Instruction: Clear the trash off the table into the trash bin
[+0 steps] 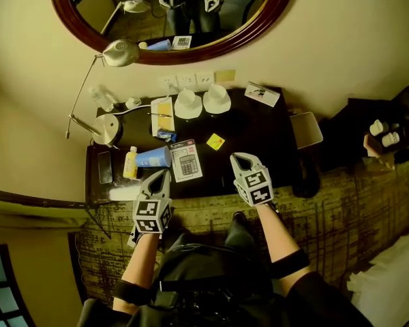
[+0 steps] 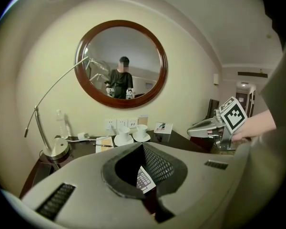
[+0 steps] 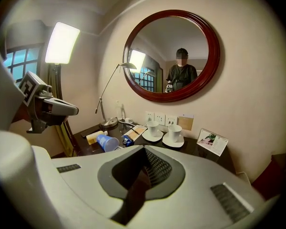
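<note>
My left tongs (image 1: 161, 176) and right tongs (image 1: 239, 159) are both pinched together, empty, over the worktop's (image 1: 259, 138) near edge. The blue cup (image 1: 153, 158) lies left of the calculator (image 1: 185, 160), with a yellow scrap (image 1: 215, 141) farther right. I can't tell whether the pale box (image 1: 307, 129) at the right end is the bin.

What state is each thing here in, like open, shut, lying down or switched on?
left gripper: shut, empty.
right gripper: shut, empty.
blue cup: lying on its side.
yellow bottle: lying on its side beside the blue cup.
white cups: standing on saucers.
floor lamp: lit.
</note>
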Tool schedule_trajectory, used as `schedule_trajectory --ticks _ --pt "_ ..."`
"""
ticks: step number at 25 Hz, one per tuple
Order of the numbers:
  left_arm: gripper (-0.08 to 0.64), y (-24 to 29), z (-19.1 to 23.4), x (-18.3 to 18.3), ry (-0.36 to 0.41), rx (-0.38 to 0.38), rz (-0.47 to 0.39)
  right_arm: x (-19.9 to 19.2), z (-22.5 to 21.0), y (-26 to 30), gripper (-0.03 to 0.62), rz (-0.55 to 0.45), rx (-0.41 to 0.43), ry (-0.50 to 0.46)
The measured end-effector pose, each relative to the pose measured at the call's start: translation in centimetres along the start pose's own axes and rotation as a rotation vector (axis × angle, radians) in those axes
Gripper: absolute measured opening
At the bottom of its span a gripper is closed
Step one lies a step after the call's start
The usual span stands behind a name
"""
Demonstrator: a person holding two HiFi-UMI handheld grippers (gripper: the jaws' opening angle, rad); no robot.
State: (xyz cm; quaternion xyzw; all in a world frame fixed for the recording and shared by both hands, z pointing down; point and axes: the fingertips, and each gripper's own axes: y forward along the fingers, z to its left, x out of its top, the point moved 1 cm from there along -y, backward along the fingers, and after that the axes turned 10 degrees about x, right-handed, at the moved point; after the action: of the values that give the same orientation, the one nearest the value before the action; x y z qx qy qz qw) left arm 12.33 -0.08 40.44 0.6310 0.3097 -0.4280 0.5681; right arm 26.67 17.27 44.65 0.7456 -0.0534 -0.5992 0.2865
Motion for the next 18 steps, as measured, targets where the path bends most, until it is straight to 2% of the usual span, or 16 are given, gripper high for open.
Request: schedule_trajectory --ticks 7,11,13,18 --pt "0.002 0.8 0.1 -0.5 0.02 -0.008 0.008 -1.7 0.5 0.7 0.0 0.042 0.018 0.0" --pt "0.002 1.6 0.0 -0.5 0.004 0.019 0.007 -3.0 0.3 1.2 0.002 0.087 0.048 -0.016" --pt "0.002 1.7 -0.1 -0.7 -0.008 0.036 0.014 -3.7 0.2 1.5 0.025 0.106 0.057 -0.02" --pt "0.002 2.0 -0.8 -1.2 0.0 0.053 0.024 -4.5 -0.2 2.2 0.032 0.143 0.06 -0.05"
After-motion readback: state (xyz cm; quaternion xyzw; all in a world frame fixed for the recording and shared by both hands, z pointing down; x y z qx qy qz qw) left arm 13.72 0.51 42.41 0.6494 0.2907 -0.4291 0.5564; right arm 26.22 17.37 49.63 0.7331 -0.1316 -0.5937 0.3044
